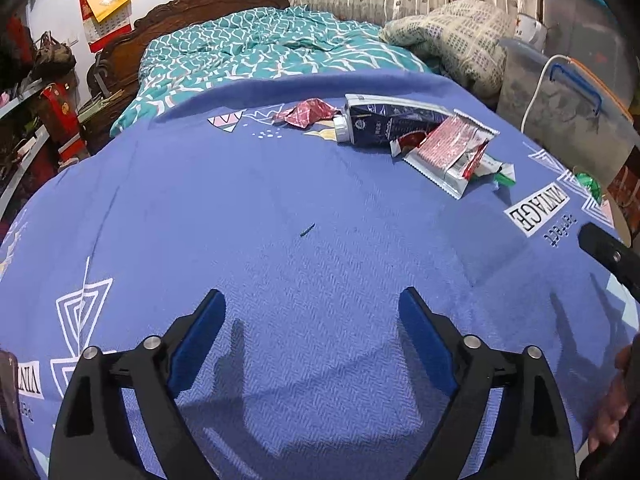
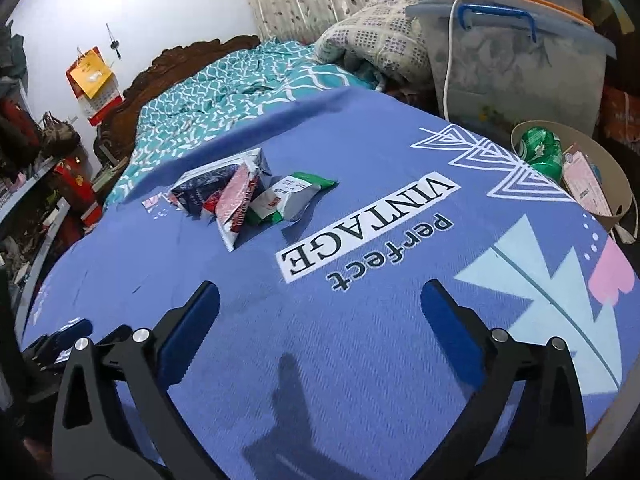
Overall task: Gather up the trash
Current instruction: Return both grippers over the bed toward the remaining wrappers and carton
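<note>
Wrappers and a flattened carton [image 2: 224,184] lie beyond both empty, spread grippers [image 1: 312,312] [image 2: 320,308]; some trash already fills the bin [image 2: 616,200].

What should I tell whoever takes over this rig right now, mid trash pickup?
Left tool: open, empty, over the blue cloth.
Right tool: open, empty.
Trash pile on the cloth ahead: dark carton, red-and-silver wrapper, crumpled red wrapper, white-and-green packet.
Bin off the cloth's right edge already holds green packaging and a pink packet.
Left to do: move the whole pile to the bin.
</note>
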A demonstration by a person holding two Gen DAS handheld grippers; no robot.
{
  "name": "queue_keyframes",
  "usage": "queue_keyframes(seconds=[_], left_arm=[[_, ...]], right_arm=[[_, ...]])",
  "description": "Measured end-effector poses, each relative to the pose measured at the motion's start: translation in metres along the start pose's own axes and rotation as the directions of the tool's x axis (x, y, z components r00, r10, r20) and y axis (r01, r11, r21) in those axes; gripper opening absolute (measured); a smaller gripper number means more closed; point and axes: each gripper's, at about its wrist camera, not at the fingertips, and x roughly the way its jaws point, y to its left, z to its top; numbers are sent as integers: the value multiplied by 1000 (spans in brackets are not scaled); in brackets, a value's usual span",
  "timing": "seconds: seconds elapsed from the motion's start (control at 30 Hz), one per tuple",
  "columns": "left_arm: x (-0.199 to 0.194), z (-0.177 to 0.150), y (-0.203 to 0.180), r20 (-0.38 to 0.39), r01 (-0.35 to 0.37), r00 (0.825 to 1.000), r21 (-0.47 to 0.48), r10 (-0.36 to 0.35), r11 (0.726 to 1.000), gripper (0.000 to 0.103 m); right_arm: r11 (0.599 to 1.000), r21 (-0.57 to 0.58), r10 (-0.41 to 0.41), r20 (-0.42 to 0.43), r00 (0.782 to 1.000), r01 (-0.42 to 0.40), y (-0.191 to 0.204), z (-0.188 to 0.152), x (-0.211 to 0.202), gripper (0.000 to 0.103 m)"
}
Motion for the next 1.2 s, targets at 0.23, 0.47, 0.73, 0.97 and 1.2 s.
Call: queue_keyframes(seconds=[0.23, 0.47, 0.73, 0.97, 1.2], left_arm=[[9, -1, 0, -46, -7, 999, -5, 7, 1000, 89], [13, -2, 0, -72, -5, 997, -14, 4, 1000, 90], [15, -2, 1, -83, -24, 996, -15, 22, 1000, 94], [11, -1, -2, -67, 11, 998, 10, -11, 1000, 94], [9, 33, -3, -1, 93, 996, 20, -93, 996, 94]], right_arm=[[996, 88, -9, -112, 994, 19, -17, 1, 31, 100], [998, 50, -30, -111, 993, 36, -8, -2, 30, 100], [999, 45, -21, -112, 993, 26, -10, 1, 29, 100], [999, 40, -2, -116, 993, 7, -11, 2, 30, 100], [988, 126, 99, -110, 989, -85, -31, 10, 27, 85]])
